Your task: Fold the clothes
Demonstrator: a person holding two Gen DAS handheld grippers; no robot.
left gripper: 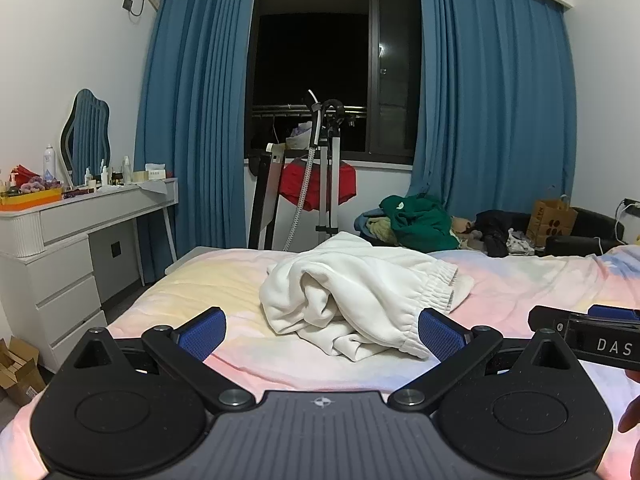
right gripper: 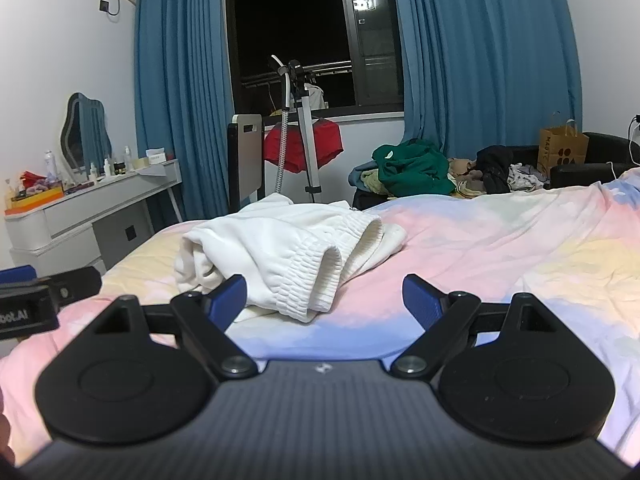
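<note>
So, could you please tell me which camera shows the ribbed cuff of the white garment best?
The right wrist view: the ribbed cuff of the white garment faces it, close and unobstructed. In the left wrist view the cuff sits side-on, partly behind a fingertip.

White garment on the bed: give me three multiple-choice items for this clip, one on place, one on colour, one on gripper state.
1. Where does the white garment lie?
A. on the bed
B. on the dresser
C. on the floor

2. What colour are the curtains?
A. grey
B. blue
C. green

3. How do the left gripper and right gripper stand?
A. both open, holding nothing
B. left shut on the garment
C. both shut

Key: 1 A, it sits crumpled on the pastel cover; 2 B, both panels beside the window are blue; 3 A, the fingers are spread apart in each wrist view.
</note>
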